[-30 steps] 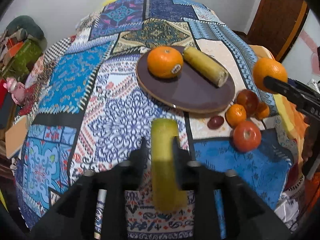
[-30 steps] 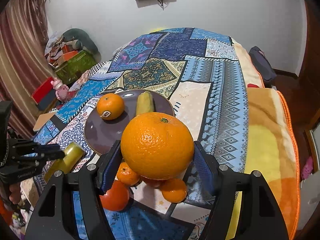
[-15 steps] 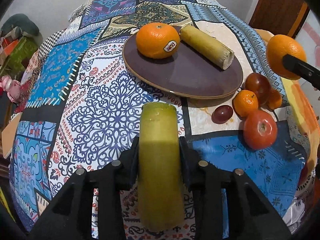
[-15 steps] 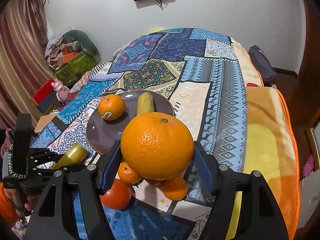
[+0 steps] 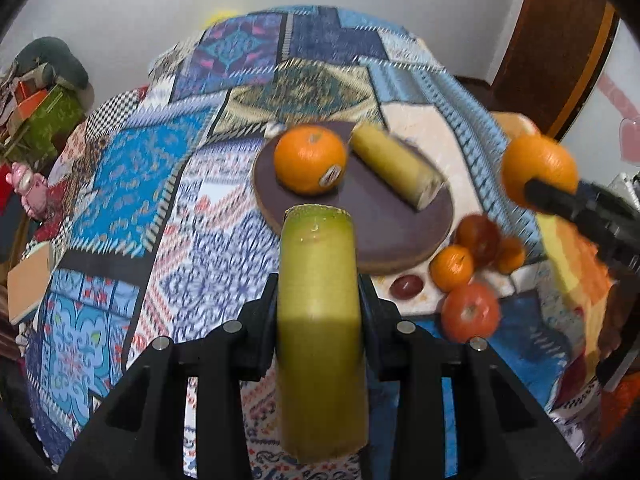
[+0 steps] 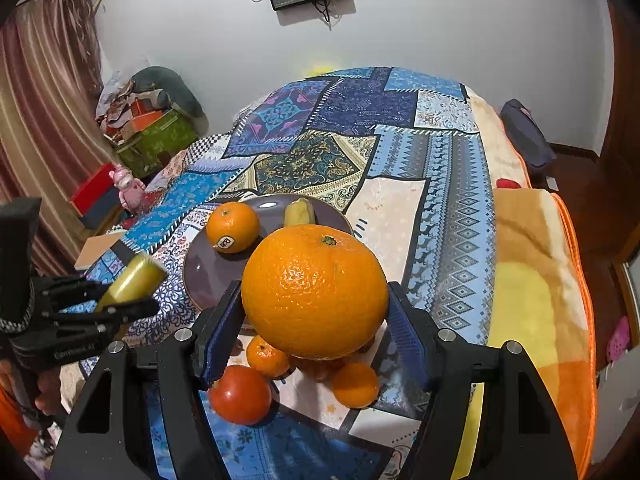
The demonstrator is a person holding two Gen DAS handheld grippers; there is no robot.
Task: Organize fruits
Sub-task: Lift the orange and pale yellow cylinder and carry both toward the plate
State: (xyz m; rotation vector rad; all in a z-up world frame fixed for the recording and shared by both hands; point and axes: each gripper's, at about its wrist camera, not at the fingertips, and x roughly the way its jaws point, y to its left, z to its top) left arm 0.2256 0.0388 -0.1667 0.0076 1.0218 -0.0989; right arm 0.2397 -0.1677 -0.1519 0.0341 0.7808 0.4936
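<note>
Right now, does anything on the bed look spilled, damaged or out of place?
Nothing spilled or damaged. The plate holds only an orange and a yellow-green stick; a tomato, small oranges and a dark red fruit lie loose beside it on the blanket.

The yellow-green cane piece is clamped lengthwise between the left gripper's fingers. The big orange sits gripped in the right gripper. Ahead of both lies the brown plate with a stickered orange and another cane piece.
</note>
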